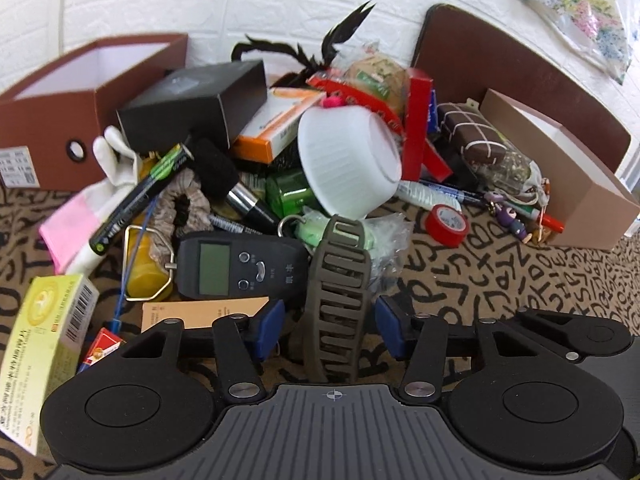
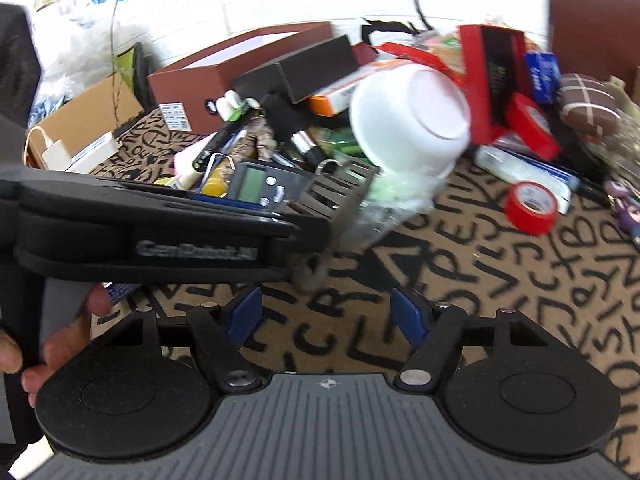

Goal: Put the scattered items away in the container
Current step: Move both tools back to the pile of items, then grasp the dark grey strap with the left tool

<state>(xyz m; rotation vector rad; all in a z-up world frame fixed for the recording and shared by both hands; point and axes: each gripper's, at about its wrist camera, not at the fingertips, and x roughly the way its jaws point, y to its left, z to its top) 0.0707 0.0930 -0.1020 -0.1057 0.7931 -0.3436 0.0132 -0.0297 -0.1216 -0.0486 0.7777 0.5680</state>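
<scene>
At nine o'clock in the left wrist view stands the open brown cardboard box [image 1: 60,136] with its white lining, on the letter-patterned surface [image 1: 520,280]. A yellow-green medicine carton [image 1: 44,344] lies at eight o'clock, and a pink and white glove [image 1: 92,208] just above it. Towards the middle sits the pile: a black rectangular box [image 1: 196,108], a dark grey handheld digital scale [image 1: 240,268], and a white ribbed plastic bowl [image 1: 348,160] tipped on its side at twelve o'clock. The left gripper [image 1: 330,320] has its jaws apart, either side of an olive-grey slotted rubber strap [image 1: 336,292] without touching it. A red tape roll [image 1: 446,224] lies alone at two o'clock, near the low brown box lid [image 1: 560,184] at three o'clock. In the right wrist view, the right gripper [image 2: 326,316] hangs over bare surface, jaws apart and holding nothing, the pile at twelve o'clock.
</scene>
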